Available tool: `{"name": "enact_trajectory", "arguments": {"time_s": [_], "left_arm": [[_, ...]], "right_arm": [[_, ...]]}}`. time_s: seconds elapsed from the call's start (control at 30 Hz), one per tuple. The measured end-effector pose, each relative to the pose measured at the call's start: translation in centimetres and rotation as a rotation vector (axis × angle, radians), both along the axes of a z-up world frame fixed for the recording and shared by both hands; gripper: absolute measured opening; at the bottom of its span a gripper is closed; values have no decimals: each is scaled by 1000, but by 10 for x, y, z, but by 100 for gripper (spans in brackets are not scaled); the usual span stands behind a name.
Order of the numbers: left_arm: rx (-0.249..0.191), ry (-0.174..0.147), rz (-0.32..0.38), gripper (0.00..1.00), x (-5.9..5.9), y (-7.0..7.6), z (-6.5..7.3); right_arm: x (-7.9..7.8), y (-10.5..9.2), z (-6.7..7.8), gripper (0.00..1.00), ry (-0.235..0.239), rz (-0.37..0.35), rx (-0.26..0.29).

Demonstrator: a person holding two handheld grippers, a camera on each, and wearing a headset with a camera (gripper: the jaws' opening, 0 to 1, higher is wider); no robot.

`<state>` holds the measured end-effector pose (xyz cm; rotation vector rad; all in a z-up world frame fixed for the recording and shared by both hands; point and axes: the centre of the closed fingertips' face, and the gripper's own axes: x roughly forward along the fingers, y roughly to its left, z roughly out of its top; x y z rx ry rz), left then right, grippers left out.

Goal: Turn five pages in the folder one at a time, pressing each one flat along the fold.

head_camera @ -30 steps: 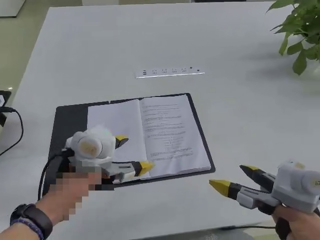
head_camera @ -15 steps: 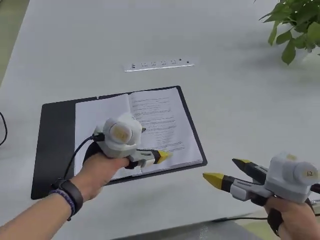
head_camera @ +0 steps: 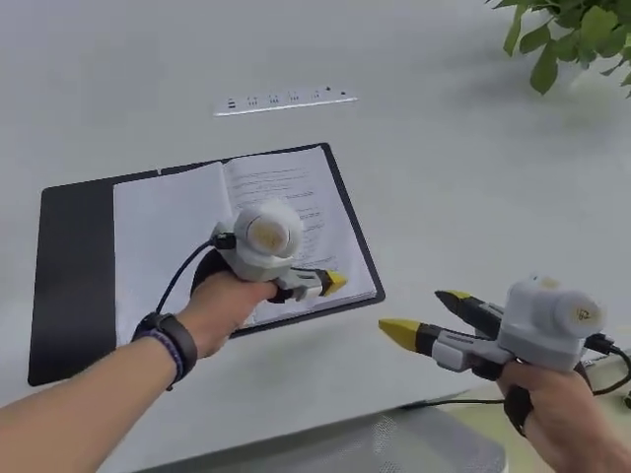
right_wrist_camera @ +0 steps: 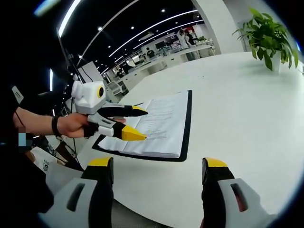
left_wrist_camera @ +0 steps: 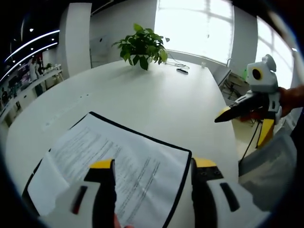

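A black folder (head_camera: 74,266) lies open on the white table, with a blank left page (head_camera: 163,236) and a printed right page (head_camera: 286,192). My left gripper (head_camera: 320,279) hovers open over the lower corner of the printed page (left_wrist_camera: 123,161), nothing between its jaws (left_wrist_camera: 153,166). My right gripper (head_camera: 426,315) stands open off the folder's right side, near the table's front edge, holding nothing. In the right gripper view my own jaws (right_wrist_camera: 158,164) frame the folder (right_wrist_camera: 166,123) and the left gripper (right_wrist_camera: 135,122), whose jaws are apart.
A white power strip (head_camera: 281,99) lies beyond the folder. A potted plant (head_camera: 572,34) stands at the far right. The table's front edge (head_camera: 325,419) runs just below both hands. A cable trails from the right gripper. The right gripper (left_wrist_camera: 232,110) shows beyond the page.
My left gripper has moved right, from the bottom of the left page to the lower corner of the printed right page. The head camera shifted; the right gripper kept its place.
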<state>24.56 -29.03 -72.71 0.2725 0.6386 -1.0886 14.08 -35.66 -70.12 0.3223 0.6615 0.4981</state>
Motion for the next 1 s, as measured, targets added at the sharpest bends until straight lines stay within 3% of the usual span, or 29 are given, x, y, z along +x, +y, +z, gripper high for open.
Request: {"name": "enact_trajectory", "arguments": {"time_s": [0.13,0.2,0.4,0.5,0.57,0.6,0.67,1.0], "left_arm": [[19,10,10,64,-2,-13,-11],[45,10,7,64,-3,-17,-21],[65,32,43,64,0,-25,-38],[95,22,40,64,0,-24,-45],[166,-10,16,60,0,-18,-56],[162,-26,12,60,-1,-19,-57],[145,-13,27,60,0,-19,-54],[117,-26,23,59,2,-17,-53]], "right_arm": [[-3,3,-4,73,14,13,4],[-5,4,-6,73,23,23,1],[-5,4,-7,73,30,33,8],[-3,2,-7,73,30,37,9],[-2,0,-8,72,31,39,11],[-2,1,-7,72,31,40,15],[-2,3,-7,72,31,50,18],[1,9,-11,70,37,86,24]]}}
